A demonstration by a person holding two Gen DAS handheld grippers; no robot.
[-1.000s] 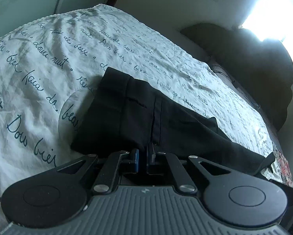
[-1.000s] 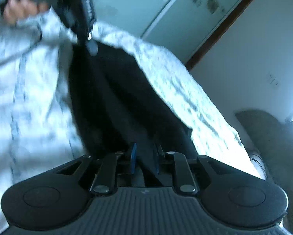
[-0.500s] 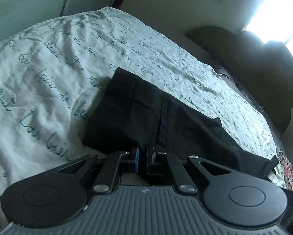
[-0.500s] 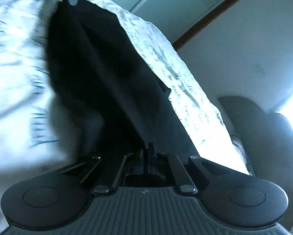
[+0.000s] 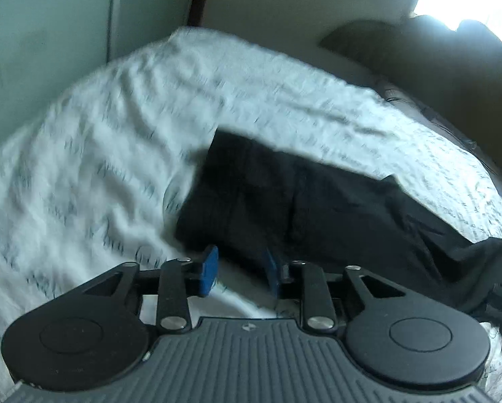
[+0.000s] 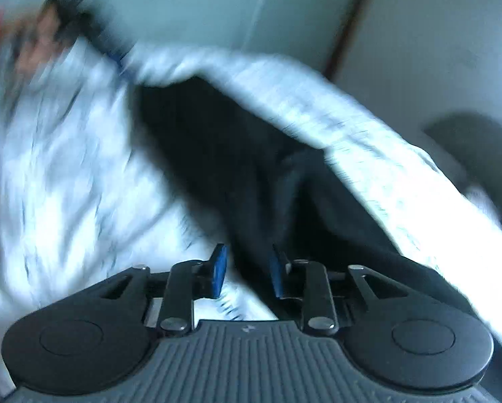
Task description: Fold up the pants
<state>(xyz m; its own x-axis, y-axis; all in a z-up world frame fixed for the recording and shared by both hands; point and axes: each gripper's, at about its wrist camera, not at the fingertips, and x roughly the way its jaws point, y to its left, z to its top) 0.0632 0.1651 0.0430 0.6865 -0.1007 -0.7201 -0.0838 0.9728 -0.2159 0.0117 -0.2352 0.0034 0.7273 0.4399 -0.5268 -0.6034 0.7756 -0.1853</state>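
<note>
The bed (image 5: pixel 99 174), under a white sheet printed with dark script, fills most of both views. A dark headboard or cushion (image 5: pixel 435 67) sits at the upper right of the left-wrist frame.

The black pants (image 5: pixel 318 208) lie flat on the sheet, running from the centre of the left-wrist frame down to its lower right edge; in the right-wrist view they stretch from centre frame to the bottom right. They look already doubled into a long band.

The left claw (image 5: pixel 239 270) sits at the lower centre of its frame, its jaws opening, with only the near hem of the pants at its right pad and bare sheet between the pads; it grips nothing. The right claw (image 6: pixel 247 268) is likewise opening, with dark cloth lying between the pads but not pinched. A blurred hand (image 6: pixel 39 43) shows at the upper left of the right-wrist frame.

This reads as a release after laying a fold. To do it well, both claws should lift clear without dragging the hem, then the edges should be checked before the next fold.
</note>
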